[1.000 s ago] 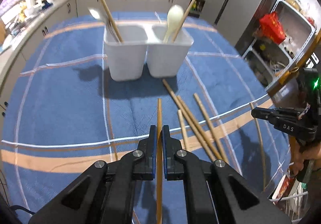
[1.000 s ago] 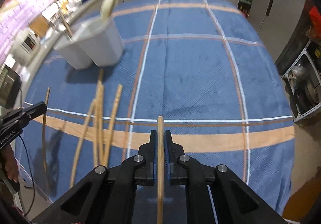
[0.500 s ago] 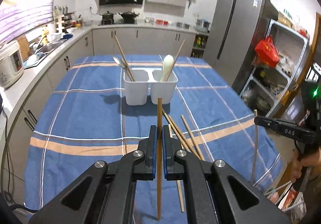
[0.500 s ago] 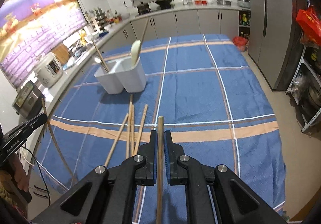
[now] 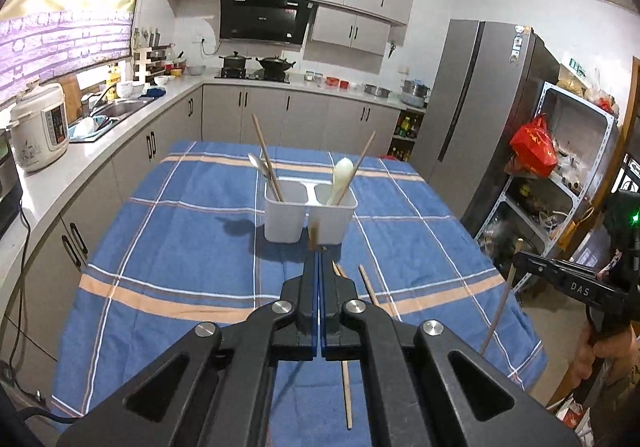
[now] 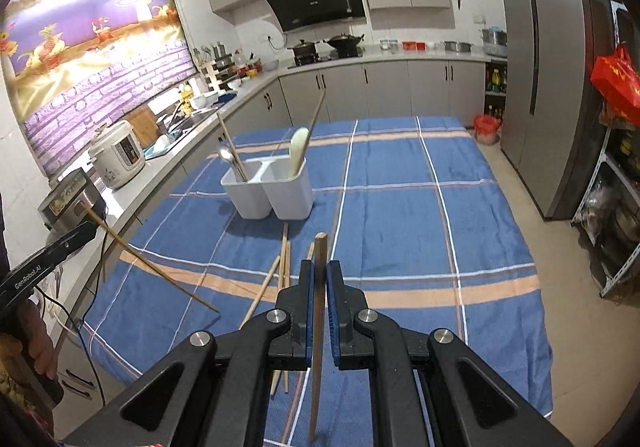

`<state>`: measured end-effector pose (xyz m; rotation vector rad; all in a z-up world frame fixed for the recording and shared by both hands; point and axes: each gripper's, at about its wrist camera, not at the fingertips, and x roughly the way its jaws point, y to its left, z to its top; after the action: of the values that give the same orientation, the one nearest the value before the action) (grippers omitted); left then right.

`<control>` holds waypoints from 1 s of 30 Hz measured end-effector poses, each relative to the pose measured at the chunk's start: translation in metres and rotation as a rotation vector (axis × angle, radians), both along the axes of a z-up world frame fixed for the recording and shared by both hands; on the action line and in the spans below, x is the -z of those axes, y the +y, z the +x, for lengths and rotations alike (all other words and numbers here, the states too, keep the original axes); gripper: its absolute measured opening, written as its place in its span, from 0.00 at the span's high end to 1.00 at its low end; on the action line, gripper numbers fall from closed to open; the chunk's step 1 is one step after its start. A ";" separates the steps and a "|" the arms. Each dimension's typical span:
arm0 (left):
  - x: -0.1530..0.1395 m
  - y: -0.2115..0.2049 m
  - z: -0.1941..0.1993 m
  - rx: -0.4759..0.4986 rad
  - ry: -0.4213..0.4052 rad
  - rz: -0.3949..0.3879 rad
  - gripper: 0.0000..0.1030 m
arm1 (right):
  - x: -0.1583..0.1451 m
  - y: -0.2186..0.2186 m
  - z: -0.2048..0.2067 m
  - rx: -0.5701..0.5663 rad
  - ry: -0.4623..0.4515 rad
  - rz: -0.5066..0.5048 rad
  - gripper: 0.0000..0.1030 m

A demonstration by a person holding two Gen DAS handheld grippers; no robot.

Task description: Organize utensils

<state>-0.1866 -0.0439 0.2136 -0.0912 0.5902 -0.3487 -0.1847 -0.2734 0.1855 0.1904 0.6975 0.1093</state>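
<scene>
Left wrist view shows the left gripper (image 5: 319, 259) with its jaws pinched tight on one wooden chopstick (image 5: 314, 235). Only the stick's short top end pokes up above the jaws at 12 o'clock.

Right wrist view shows the right gripper (image 6: 319, 275) squeezing a second chopstick (image 6: 318, 327). This stick stands nearly upright between the pads, with its top above the jaws and its thin end hanging down below them.

One white holder (image 6: 269, 191) with two cups sits on the blue checked cloth (image 6: 400, 207), at about 11 o'clock from the right gripper. Its left cup holds one metal spoon (image 6: 226, 155) and one chopstick. Its right cup holds one pale spoon (image 6: 298, 149) and one chopstick. So two spoons and two sticks are put away.

Loose chopsticks (image 6: 283, 263) lie on the cloth between the holder and the right gripper. At least three show, but they cross over each other and part is hidden, so the full count cannot be told.
</scene>
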 end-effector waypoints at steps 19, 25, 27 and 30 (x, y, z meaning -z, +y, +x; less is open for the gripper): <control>0.149 0.085 0.103 -0.255 0.572 -0.133 0.63 | 0.006 -0.006 0.037 -0.002 0.031 0.046 0.94; 0.190 0.111 0.138 -0.367 0.700 -0.181 0.63 | 0.012 -0.009 0.049 0.005 0.047 0.061 0.94; 0.189 0.106 0.148 -0.368 0.687 -0.145 0.63 | 0.013 -0.008 0.052 0.005 0.052 0.064 0.94; 0.190 0.093 0.165 -0.337 0.680 -0.063 0.66 | 0.014 -0.007 0.056 0.006 0.059 0.066 0.94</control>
<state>-0.0219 0.0492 0.0234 -0.3745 1.2169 0.0041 -0.1285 -0.2803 0.1712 0.2598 0.7521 0.1211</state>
